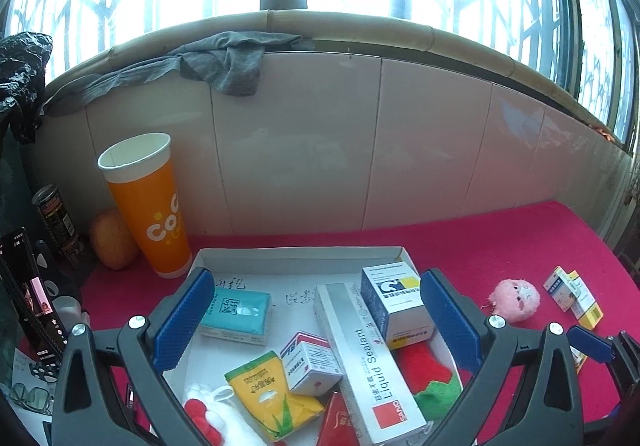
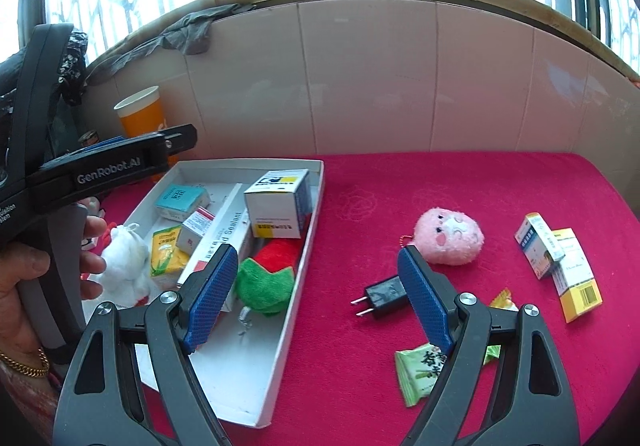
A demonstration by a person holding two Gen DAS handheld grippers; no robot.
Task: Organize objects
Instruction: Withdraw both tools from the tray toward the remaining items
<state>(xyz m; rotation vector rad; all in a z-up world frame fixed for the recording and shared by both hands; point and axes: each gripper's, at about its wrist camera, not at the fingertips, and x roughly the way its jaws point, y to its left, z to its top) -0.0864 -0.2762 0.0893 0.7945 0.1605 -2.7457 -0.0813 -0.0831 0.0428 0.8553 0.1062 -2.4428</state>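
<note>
A white shallow box (image 2: pixel 280 346) (image 1: pixel 304 253) on the red cloth holds small cartons, a teal tissue pack (image 1: pixel 236 312), a long Liquid Sealant carton (image 1: pixel 368 362), a yellow packet (image 2: pixel 164 250), a white plush (image 2: pixel 122 266) and a red-green plush (image 2: pixel 268 274). My left gripper (image 1: pixel 316 322) hangs open above the box with nothing between its fingers. My right gripper (image 2: pixel 316 298) is open and empty over the box's right wall. On the cloth to its right lie a black plug adapter (image 2: pixel 380 296), a pink plush (image 2: pixel 450 236), two small cartons (image 2: pixel 560 262) and a green snack packet (image 2: pixel 418 376).
An orange paper cup (image 1: pixel 148 202), an apple (image 1: pixel 112 246) and a dark can (image 1: pixel 56 222) stand at the back left by the tiled wall. A phone (image 1: pixel 28 294) leans at the far left. A hand (image 2: pixel 40 274) holds the left gripper's handle.
</note>
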